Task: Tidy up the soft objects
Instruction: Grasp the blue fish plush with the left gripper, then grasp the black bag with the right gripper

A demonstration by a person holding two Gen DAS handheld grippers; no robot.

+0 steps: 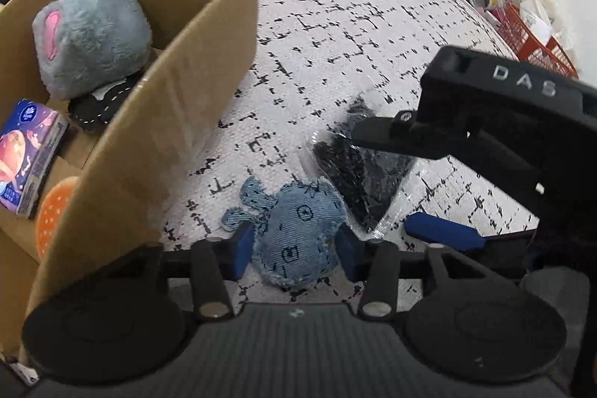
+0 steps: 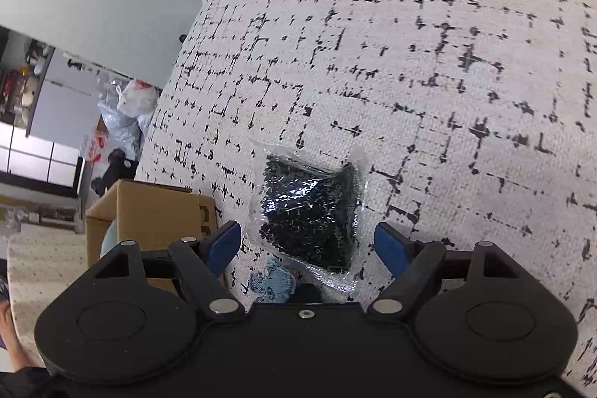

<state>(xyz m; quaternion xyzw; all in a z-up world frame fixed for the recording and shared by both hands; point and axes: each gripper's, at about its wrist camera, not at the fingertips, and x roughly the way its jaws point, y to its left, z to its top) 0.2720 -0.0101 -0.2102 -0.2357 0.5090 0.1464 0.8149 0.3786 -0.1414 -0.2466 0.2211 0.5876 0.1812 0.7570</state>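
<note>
Between the blue pads of our left gripper [image 1: 294, 245], a small denim stuffed toy [image 1: 298, 230] lies flat on the patterned white cloth [image 1: 354, 25]; the jaws flank it closely on both sides, and we cannot tell whether they press on it or merely bracket it. Just beyond the toy and to its right, a clear plastic bag of tiny black pieces [image 2: 309, 211] rests on the same cloth, one corner near the toy's edge. Our right gripper [image 2: 308, 245] hangs over that bag with its jaws spread wide, one pad on each side, neither touching the plastic. Farther off to the left of our left gripper stands an open cardboard box [image 1: 209, 36], already holding a grey plush toy [image 1: 93, 36] and a tissue pack [image 1: 30, 155]. We judge the step in hand to be picking up the bag. To do it well, we should lower the right gripper squarely over the bulging middle, close on the contents rather than the loose film, and keep clear of the left gripper alongside.
</note>
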